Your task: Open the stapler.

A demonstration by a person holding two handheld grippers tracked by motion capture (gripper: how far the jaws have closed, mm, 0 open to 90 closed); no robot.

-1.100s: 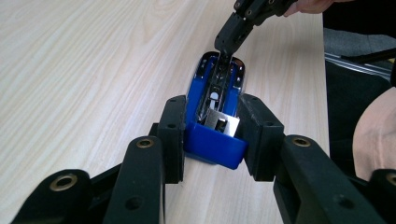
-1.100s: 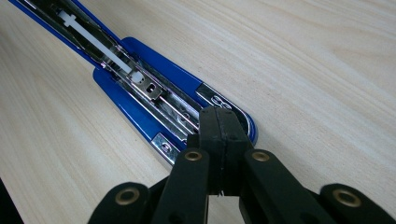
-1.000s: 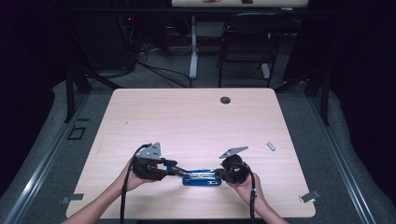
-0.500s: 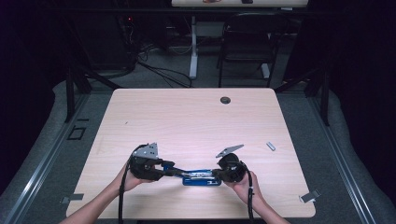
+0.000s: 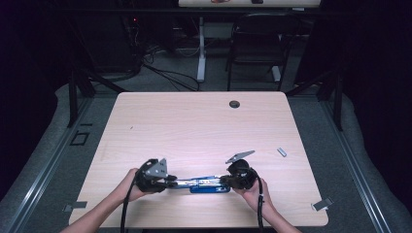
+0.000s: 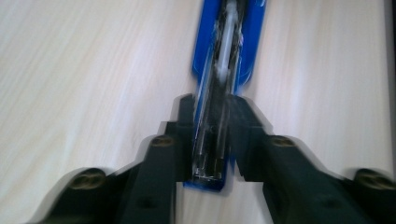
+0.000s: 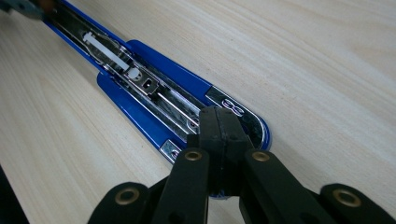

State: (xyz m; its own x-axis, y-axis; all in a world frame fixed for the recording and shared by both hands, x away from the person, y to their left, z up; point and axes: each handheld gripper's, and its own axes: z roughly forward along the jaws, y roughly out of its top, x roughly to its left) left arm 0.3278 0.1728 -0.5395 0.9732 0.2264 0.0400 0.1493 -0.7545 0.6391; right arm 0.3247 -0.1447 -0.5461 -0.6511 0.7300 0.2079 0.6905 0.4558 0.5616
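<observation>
My light wooden table (image 5: 204, 126) sits on a grey floor (image 5: 63, 126) in a dark room. Past its far edge I see a black chair (image 5: 255, 43), a white table leg (image 5: 200, 53), and what may be cables (image 5: 165, 75).

Left gripper (image 6: 211, 135) seemingly clamped, blurred; right gripper (image 7: 218, 135) jaws pressed together, tips facing.

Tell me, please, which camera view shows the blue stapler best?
The right gripper view: the blue stapler lies opened and sharp, its metal staple channel plain. The left gripper view shows it blurred, one end between the jaws. The high view shows it small, between both grippers.
</observation>
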